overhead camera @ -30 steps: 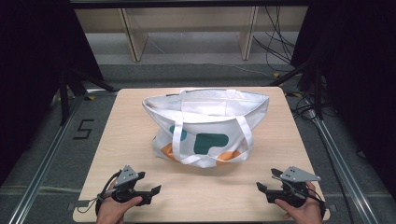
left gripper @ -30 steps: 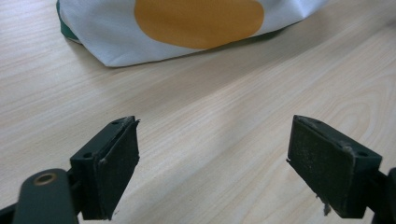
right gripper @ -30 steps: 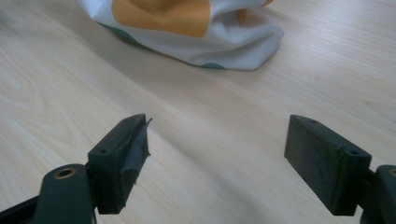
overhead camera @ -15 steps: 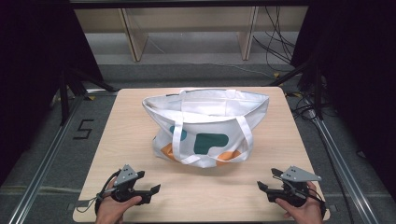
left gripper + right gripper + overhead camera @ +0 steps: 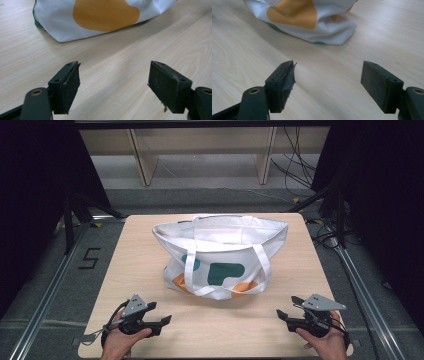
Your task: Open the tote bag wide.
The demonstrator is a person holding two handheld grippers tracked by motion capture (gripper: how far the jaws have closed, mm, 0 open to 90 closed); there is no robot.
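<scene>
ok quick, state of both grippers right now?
Left gripper: open, holding nothing; its jaws have just been closing a little, short of the tote bag.
Right gripper: open, holding nothing.

left gripper (image 5: 162, 322): in left hand (image 5: 120, 340), jaws apart, just been closing slightly, nothing between; right gripper (image 5: 282, 314): in right hand (image 5: 325, 342), jaws apart, nothing between

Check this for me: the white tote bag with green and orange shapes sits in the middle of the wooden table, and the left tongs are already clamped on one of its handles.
One part is wrong: the left tongs hold nothing. The left gripper view shows their jaws apart over bare table, short of the tote bag. The jaws have just been closing a little, with nothing between them. The rest stands: the high view shows the bag mid-table.
</scene>
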